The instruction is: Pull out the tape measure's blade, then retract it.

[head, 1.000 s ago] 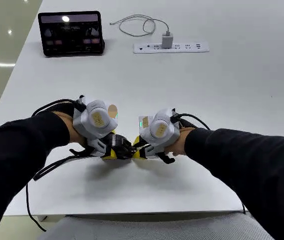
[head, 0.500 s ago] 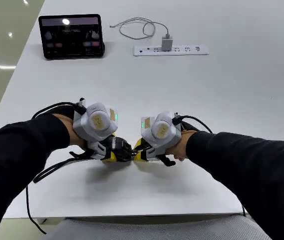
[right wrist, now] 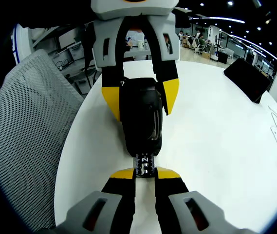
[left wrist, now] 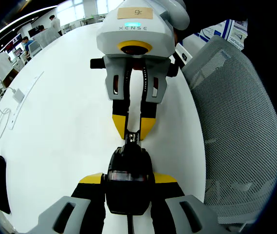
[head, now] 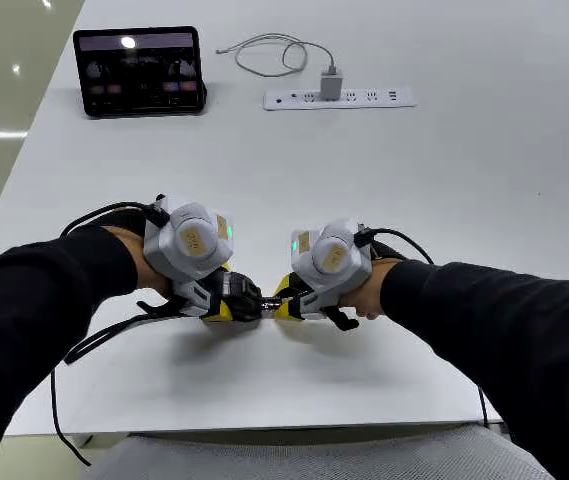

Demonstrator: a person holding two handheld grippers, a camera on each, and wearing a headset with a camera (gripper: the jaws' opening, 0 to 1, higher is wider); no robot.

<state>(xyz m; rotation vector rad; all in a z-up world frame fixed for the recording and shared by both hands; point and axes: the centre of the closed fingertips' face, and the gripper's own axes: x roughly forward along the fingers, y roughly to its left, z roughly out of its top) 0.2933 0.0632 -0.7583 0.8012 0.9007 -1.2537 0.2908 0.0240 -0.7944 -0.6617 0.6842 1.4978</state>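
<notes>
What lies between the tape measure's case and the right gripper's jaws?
A short stretch of blade marked 2, leaving the case, as the right gripper view shows.

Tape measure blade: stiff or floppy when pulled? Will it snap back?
Likely stiff here: the short exposed blade runs straight from case to right tool. Probably spring-loaded, so it may snap back if released; left tool clamps the case.

right tool (right wrist: 144, 174) pinches the blade (right wrist: 144, 164); left tool (right wrist: 140, 101) grips the tape measure (right wrist: 140, 124).
</notes>
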